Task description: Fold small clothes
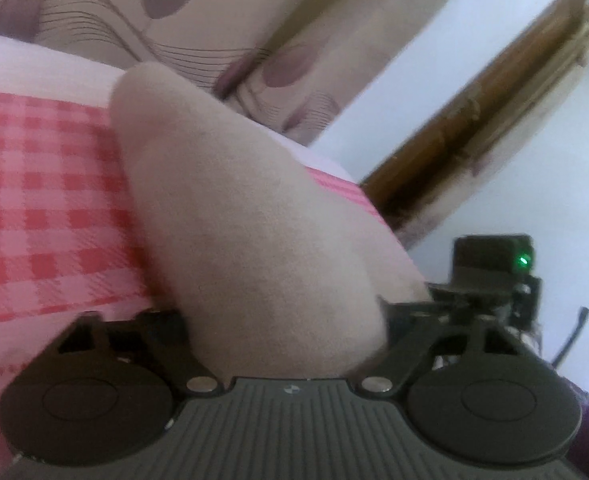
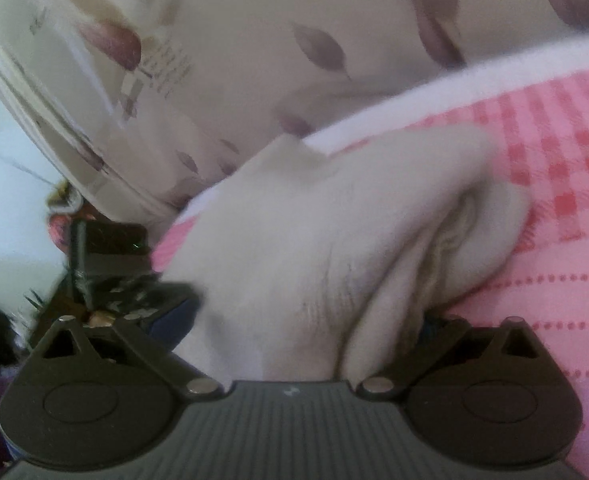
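Observation:
A cream garment [image 1: 254, 200] lies bunched on a pink checked sheet [image 1: 34, 208]. In the left wrist view it rises as a smooth hump that fills the gap between my left gripper's [image 1: 282, 316] jaws. The jaws stand wide apart, and the cloth hides the fingertips. In the right wrist view the same garment [image 2: 314, 220] shows loose folds on its right side. It lies between the widely spread jaws of my right gripper [image 2: 306, 320] and covers those fingertips too. Each view shows the other gripper's black body [image 1: 490, 280] [image 2: 106, 256] close beside the cloth.
A pale fabric printed with purple leaves [image 1: 94, 20] [image 2: 254, 60] hangs behind the bed. A wooden frame [image 1: 474, 120] and a white wall [image 1: 554, 180] stand beyond the sheet's edge. The pink sheet [image 2: 554, 160] stretches away on the outer side of each gripper.

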Demonstrator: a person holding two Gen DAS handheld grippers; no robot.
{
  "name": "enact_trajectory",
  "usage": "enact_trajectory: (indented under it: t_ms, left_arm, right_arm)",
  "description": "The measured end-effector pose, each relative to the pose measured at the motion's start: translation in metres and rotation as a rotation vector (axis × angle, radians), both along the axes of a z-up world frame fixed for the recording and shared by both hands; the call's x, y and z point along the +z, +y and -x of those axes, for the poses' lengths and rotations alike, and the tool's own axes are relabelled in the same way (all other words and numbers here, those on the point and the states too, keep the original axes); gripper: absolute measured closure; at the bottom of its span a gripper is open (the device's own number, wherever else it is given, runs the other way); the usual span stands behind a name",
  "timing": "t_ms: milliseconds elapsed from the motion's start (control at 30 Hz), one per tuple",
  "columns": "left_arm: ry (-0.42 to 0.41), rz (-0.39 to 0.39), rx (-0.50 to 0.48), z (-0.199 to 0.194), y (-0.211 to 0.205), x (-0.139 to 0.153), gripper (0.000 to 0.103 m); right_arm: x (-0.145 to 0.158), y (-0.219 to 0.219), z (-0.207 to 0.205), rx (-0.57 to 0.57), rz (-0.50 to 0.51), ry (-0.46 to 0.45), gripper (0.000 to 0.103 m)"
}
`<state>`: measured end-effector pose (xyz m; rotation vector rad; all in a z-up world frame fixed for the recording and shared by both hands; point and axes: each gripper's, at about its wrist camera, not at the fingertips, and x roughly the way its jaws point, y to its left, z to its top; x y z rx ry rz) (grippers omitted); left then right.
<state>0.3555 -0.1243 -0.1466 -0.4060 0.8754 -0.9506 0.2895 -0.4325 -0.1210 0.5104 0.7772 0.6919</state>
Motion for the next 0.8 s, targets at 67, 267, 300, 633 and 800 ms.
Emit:
enact_trajectory:
  t_ms: [67,267,300,633,800]
  left_arm:
    - [0.0,-0.01,0.021,0.001,0.002,0.0,0.035]
    - [-0.05,-0.08,0.089,0.01,-0.006,0.007,0.039]
    - [-0.061,-0.099,0.104,0.013,-0.008,0.01,0.04]
    - [-0.136,-0.236,0.171,0.032,-0.021,0.03,0.043]
    - [-0.17,-0.278,0.187,0.042,-0.017,0.04,0.044]
  right_arm:
    - [-0.001,0.002,0.0,-0.023,0.039,-0.002,0.036]
    - [0.0,0.009,0.006,-0.061,0.077,-0.032,0.045]
    - [0.0,0.01,0.007,-0.067,0.086,-0.04,0.045]
    - [0.01,0.03,0.022,-0.146,0.113,-0.116,0.049]
    - [0.017,0.04,0.025,-0.159,0.111,-0.112,0.051]
